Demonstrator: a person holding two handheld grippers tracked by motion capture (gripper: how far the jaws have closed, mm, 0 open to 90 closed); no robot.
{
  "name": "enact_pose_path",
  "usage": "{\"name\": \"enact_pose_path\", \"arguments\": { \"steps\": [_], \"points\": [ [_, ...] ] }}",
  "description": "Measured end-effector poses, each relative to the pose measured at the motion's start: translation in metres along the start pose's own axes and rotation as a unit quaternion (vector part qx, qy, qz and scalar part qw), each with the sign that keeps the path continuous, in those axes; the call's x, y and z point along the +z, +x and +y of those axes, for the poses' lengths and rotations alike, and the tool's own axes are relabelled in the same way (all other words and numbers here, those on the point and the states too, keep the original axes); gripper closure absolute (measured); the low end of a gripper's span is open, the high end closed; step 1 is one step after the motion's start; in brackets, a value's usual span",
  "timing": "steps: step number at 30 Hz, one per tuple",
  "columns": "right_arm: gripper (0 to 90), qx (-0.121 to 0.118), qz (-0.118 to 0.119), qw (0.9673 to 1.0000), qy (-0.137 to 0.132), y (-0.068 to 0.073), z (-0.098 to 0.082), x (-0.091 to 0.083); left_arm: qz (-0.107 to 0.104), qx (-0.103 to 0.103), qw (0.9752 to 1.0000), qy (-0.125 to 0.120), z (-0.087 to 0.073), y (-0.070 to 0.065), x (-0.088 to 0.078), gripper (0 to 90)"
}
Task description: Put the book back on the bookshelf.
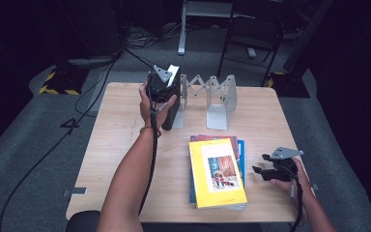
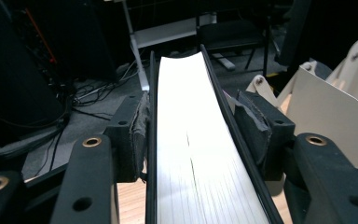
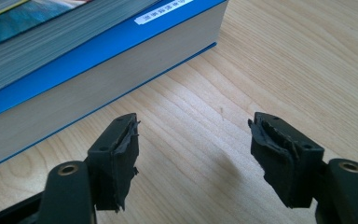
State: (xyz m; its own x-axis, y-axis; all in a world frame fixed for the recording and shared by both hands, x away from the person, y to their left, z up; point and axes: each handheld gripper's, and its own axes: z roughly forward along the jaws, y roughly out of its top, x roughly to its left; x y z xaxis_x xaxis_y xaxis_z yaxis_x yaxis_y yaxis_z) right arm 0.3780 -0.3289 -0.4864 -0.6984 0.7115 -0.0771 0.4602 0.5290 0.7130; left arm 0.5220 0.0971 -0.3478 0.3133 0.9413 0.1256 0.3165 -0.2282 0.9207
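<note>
At twelve o'clock on the tabletop [image 1: 125, 145], our left gripper [image 2: 191, 128] straddles the upright black book [image 2: 196, 154], jaws apart, right pad clear. At four o'clock, our right gripper [image 3: 193, 144] gapes empty beside the book stack [image 1: 217, 174].

A dark-covered book [image 2: 191, 140] with white page edges stands upright at the far left of the table, just left of a pale metal bookend rack [image 1: 212, 99]
</note>
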Motion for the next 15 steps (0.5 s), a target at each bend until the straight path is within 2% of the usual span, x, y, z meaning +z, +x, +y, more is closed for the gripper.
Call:
{"name": "enact_pose_path", "arguments": {
  "steps": [8,12,15],
  "points": [
    [32.7,-0.003,-0.001,1.0,-0.001,0.001,0.001,0.0,-0.02,0.021,0.9995,0.015,0.0,0.005,-0.014,43.7],
    [32.7,-0.001,-0.001,1.0,0.0,0.001,0.001,0.0,-0.037,0.033,0.9986,0.019,0.0,0.007,-0.022,42.7],
    [32.6,-0.002,-0.001,1.0,-0.001,0.002,0.001,0.0,-0.05,0.031,0.9981,0.02,-0.001,0.01,-0.028,42.6]
  ]
}}
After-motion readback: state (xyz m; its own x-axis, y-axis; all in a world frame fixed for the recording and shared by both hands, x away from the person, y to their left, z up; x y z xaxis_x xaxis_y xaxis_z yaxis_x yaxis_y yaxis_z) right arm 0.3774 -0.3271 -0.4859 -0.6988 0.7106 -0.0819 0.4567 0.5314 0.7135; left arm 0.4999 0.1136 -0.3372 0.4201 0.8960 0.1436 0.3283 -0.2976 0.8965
